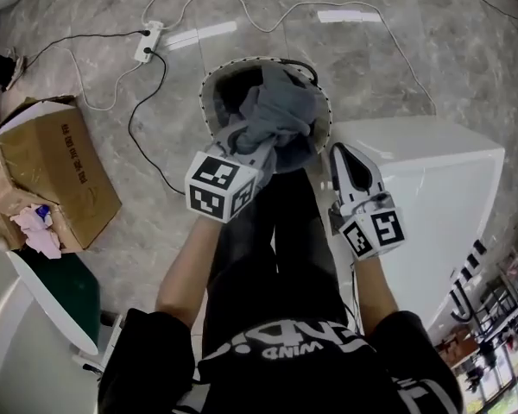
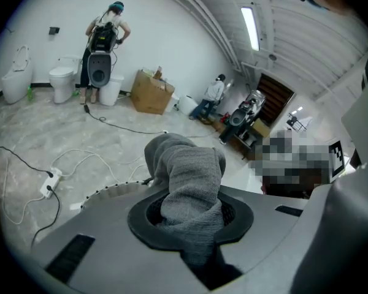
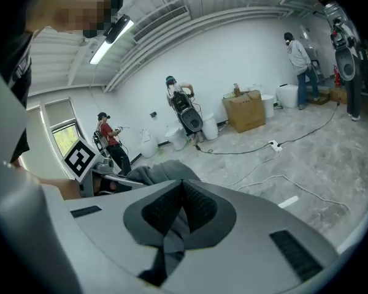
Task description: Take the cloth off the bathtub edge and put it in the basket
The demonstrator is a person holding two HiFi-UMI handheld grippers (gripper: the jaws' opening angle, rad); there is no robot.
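The grey cloth (image 1: 281,115) hangs bunched over the round dark basket (image 1: 214,89) on the floor, its lower folds inside the rim. My left gripper (image 1: 263,151) reaches in from the near side and is shut on the cloth (image 2: 187,176), which stands up between the jaws. The basket rim (image 2: 107,192) shows just beyond them. My right gripper (image 1: 339,153) hovers to the right of the basket, over the corner of the white bathtub (image 1: 432,188). Its jaws (image 3: 183,185) are shut with nothing in them. From it I see the cloth (image 3: 162,171) at the left.
A cardboard box (image 1: 56,171) with rags lies at the left. A power strip (image 1: 147,41) and white and black cables (image 1: 155,119) trail across the marble floor beyond the basket. The person's dark legs (image 1: 272,248) are below the grippers. Other people work at the far wall (image 2: 104,41).
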